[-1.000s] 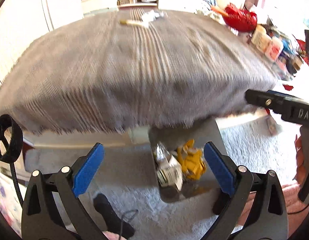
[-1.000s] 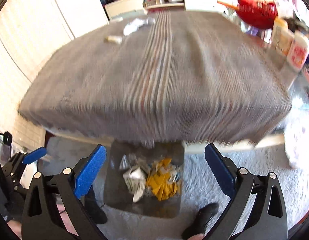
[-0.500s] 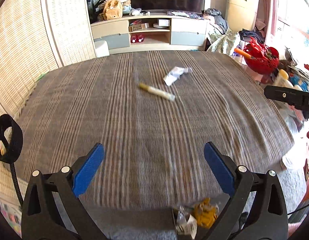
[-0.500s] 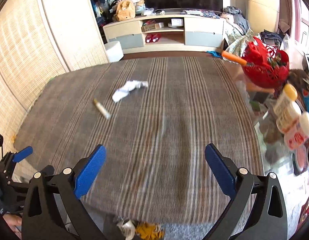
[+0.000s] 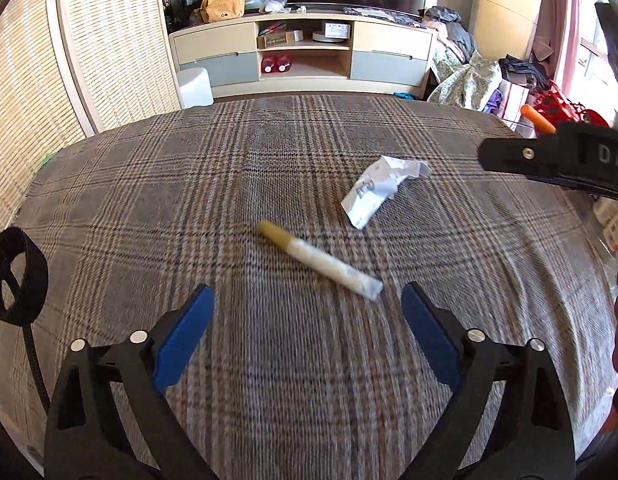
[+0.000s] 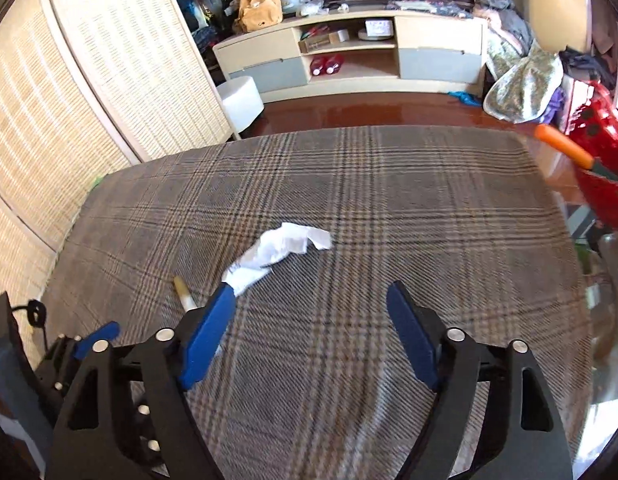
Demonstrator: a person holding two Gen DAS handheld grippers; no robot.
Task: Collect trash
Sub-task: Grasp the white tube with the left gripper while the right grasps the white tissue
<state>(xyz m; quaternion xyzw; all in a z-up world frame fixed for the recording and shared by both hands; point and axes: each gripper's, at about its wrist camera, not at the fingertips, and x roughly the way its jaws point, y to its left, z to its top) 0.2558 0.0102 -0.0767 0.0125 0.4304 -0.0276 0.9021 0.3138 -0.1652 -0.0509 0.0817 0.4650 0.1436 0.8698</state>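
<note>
Only one piece of lettering could be read. In the left wrist view, the pale capitals "DA" were seen on the black body of the right gripper (image 5: pixel 557 158), at about three o'clock, where the word was cut off by the frame edge. A small printed mark was borne by the crumpled white wrapper (image 5: pixel 379 190), but it was too small to be made out. Nothing legible was shown in the right wrist view.

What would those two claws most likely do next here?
Probably the left gripper eases forward and down around the stick wrapper: it lies just ahead of the open jaws, while the crumpled paper sits before the open right gripper.
</note>
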